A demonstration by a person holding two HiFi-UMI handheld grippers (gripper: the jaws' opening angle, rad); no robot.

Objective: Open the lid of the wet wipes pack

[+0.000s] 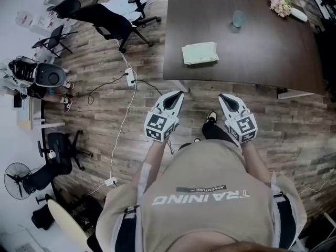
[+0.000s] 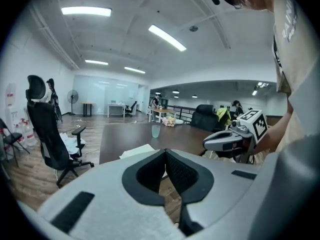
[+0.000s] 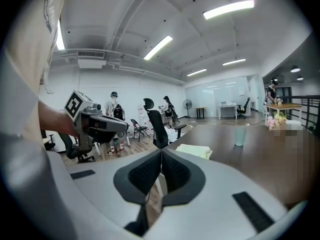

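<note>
The wet wipes pack (image 1: 200,53) is a pale green, flat packet lying near the front edge of the dark wooden table (image 1: 262,62). It also shows as a pale patch in the left gripper view (image 2: 136,151) and in the right gripper view (image 3: 194,151). My left gripper (image 1: 180,93) is held in the air short of the table's front edge, jaws shut and empty. My right gripper (image 1: 221,96) hangs beside it at the same height, also shut with nothing between its jaws. Both point toward the table.
A translucent cup (image 1: 238,19) stands behind the pack, and a small flower bunch (image 1: 280,4) lies at the table's far right. Black office chairs (image 1: 107,17) stand to the left on the plank floor. A power strip with cables (image 1: 129,78) lies near the table's left corner.
</note>
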